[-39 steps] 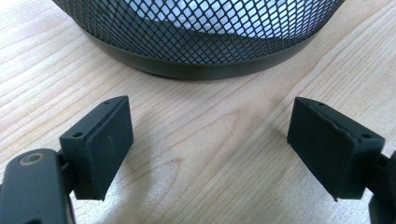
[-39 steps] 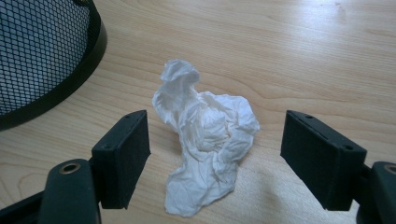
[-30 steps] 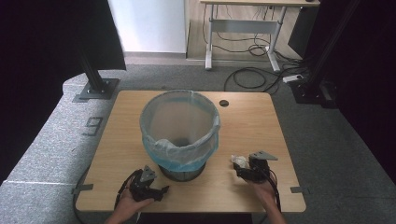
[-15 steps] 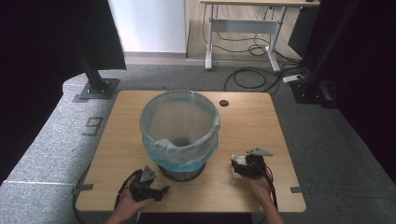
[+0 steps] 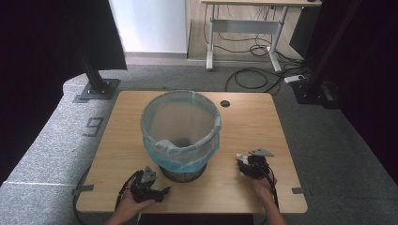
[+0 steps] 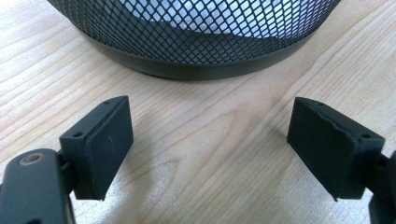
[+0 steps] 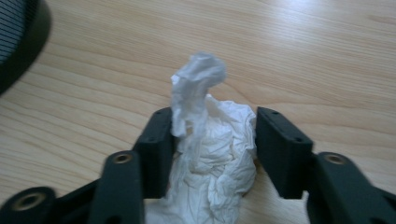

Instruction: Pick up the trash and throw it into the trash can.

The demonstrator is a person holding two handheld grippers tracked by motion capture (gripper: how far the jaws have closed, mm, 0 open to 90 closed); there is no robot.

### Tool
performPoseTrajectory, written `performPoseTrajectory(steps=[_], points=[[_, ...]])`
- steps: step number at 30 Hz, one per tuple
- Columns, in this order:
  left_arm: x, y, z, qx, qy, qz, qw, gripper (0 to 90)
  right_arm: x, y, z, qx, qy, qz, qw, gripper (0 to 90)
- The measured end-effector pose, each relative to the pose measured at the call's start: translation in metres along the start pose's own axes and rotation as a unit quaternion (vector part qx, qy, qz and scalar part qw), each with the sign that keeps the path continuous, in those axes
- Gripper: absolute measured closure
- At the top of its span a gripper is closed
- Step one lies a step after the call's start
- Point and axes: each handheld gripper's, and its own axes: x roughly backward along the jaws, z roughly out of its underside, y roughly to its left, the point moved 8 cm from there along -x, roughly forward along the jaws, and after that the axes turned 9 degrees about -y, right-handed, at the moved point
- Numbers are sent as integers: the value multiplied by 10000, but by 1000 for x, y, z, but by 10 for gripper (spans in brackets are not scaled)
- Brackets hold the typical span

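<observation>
The right gripper (image 7: 210, 144) has just been closing, its jaws pinching the crumpled tissue (image 7: 212, 158) between them. The left gripper (image 6: 210, 144) rests near the bin (image 5: 180, 131), jaws spread.

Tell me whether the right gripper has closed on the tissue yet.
Closed on it: the right gripper has just been closing, and both jaws now press the sides of the crumpled white tissue, which rests on the table.

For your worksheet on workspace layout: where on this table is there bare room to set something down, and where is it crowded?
Free: the table strips left and right of the bin, and the far edge around the dark round cap. Crowded: the near edge, with left gripper, right gripper and crumpled tissue.
</observation>
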Motion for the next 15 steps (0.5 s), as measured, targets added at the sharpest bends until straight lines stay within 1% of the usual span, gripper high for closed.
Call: performPoseTrajectory(steps=[1, 2, 4, 5, 6, 7, 9, 12, 13, 15], points=[[0, 0, 0, 0, 0, 0, 10000, 142, 0, 0, 0, 0, 0, 0, 10000, 544], [0, 0, 0, 0, -1, -1, 10000, 142, 1, -2, 0, -7, -2, -6, 10000, 615], [0, 0, 0, -2, 2, 3, 10000, 142, 2, -2, 1, 27, 33, -46, 10000, 664], [0, 0, 0, -2, 2, 3, 10000, 142, 2, -2, 1, 27, 33, -46, 10000, 664], [0, 0, 0, -4, 3, 4, 10000, 142, 2, -2, 0, 48, 71, -105, 9999, 716], [0, -1, 0, -6, 4, 7, 10000, 142, 3, -2, 0, 56, 90, -145, 9998, 737], [0, -1, 0, -8, 3, 6, 10000, 142, 3, -2, 0, 61, 100, -175, 9998, 751], [0, -1, 0, -9, 3, 7, 10000, 142, 6, -2, -2, 9, 93, -283, 9996, 777], [0, -1, 0, -11, 4, 10, 10000, 142, 7, -3, -4, 5, 65, -302, 9995, 782], [0, -1, 0, -10, 3, 12, 10000, 142, 12, -4, -9, -83, -59, -374, 9992, 791]])
